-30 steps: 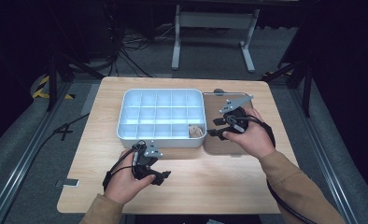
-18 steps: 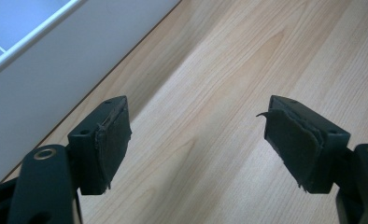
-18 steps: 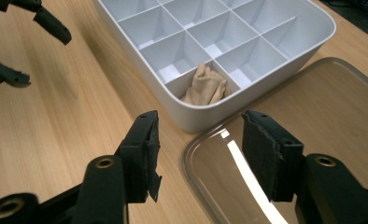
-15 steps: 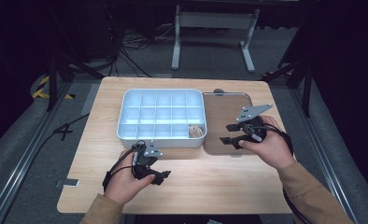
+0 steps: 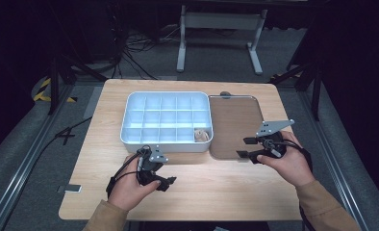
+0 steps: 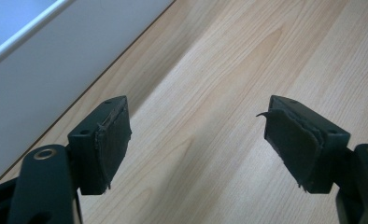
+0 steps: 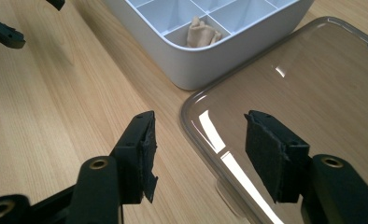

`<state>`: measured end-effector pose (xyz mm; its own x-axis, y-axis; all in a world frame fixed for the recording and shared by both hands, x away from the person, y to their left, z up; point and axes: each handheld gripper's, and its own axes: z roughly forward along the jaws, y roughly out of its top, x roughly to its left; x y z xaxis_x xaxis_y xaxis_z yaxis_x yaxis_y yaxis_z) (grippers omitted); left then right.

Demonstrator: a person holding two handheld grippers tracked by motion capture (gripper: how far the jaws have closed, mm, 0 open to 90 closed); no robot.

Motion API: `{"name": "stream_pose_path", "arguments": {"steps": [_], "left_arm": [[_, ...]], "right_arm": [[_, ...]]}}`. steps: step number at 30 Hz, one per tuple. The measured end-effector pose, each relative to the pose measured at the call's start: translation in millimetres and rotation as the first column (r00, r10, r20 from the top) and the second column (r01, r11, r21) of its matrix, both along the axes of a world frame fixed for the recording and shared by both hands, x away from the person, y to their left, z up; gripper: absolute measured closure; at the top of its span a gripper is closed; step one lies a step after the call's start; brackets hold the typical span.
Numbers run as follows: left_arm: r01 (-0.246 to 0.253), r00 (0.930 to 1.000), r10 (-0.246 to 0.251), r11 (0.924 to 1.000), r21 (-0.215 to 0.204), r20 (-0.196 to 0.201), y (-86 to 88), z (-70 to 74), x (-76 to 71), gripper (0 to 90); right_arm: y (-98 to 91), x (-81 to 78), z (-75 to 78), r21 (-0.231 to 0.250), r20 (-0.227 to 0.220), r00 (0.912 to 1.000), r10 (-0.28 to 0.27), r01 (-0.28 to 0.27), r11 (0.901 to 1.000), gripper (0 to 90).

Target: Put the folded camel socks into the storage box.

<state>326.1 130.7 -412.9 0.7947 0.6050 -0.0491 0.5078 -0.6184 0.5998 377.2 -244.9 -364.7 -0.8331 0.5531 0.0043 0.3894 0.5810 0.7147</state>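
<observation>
In the high view, the right gripper (image 5: 247,147) has moved away from the white compartment box (image 5: 166,143) toward the person's side, and it now hovers over the near edge of the clear lid (image 5: 235,122). Its jaws have just been opening and nothing is between them. The small beige item (image 5: 201,135) lies in the near right compartment of the box – so it seems the placing is done and the hand retreats. The left gripper (image 5: 164,183) rests low on the table (image 5: 216,192), in the same place as before.

In the left gripper view, the jaws stand apart over bare wood, the box wall just beside.

In the right gripper view, the jaws are wide and empty above the lid's rim (image 7: 205,135); the beige item (image 7: 201,30) – perhaps cloth or dough, it is too small to tell – sits in its compartment.
</observation>
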Motion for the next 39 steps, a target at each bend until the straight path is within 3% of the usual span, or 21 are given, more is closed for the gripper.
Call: {"name": "stream_pose_path", "arguments": {"steps": [10,17,21,23,24,27,30,32,39], "left_arm": [[-0.005,1.0,0.005,1.0,0.006,-0.001,1.0,-2.4,0.9,23.4],[-0.014,0.9999,0.014,0.9998,0.017,-0.004,3.4,-4.7,1.3,23.4],[-0.026,0.9996,0.026,0.9992,0.03,-0.007,5.6,-6.7,1.2,23.4],[-0.029,0.9996,0.029,0.9993,0.024,-0.005,5.9,-7.5,1.3,23.4],[-0.016,0.9996,0.016,0.9992,0.036,-0.025,6.5,-6.4,1.8,23.4],[-0.03,0.9995,0.03,0.9985,0.046,-0.013,4.1,-10.9,1.0,23.4],[-0.027,0.9993,0.028,0.9984,0.051,-0.024,4.8,-13.3,1.9,23.4],[-0.031,0.9992,0.032,0.9981,0.053,-0.025,5.3,-15.1,2.5,23.3],[-0.012,0.9987,0.016,0.9967,0.081,-0.048,3.4,-22.3,4.7,23.1]], "right_arm": [[-14.2,-13.8,-19.3,0.05,0.027,0.9979,-0.059,0.058,0.9971,42.9],[-24.4,-24.6,-40.5,0.018,0.019,0.9967,-0.079,0.078,0.9968,41.0],[-29.2,-28.0,-50.4,0.033,0.04,0.9956,-0.085,0.084,0.9959,41.3],[-30.2,-28.9,-57.5,0.04,0.03,0.9959,-0.085,0.084,0.9957,40.8],[-29.9,-28.8,-64.7,0.03,0.016,0.9962,-0.086,0.086,0.9959,40.7],[-29.2,-29.6,-76.9,0.029,-0.004,0.9958,-0.091,0.091,0.9954,40.2],[-29.6,-30.3,-84.3,0.038,0.0,0.9955,-0.095,0.095,0.9948,40.3],[-29.4,-29.6,-92.7,0.071,0.022,0.9967,-0.078,0.077,0.9946,40.6],[-26.4,-29.8,-108.4,0.069,-0.02,0.9983,-0.055,0.056,0.996,39.7]]}}
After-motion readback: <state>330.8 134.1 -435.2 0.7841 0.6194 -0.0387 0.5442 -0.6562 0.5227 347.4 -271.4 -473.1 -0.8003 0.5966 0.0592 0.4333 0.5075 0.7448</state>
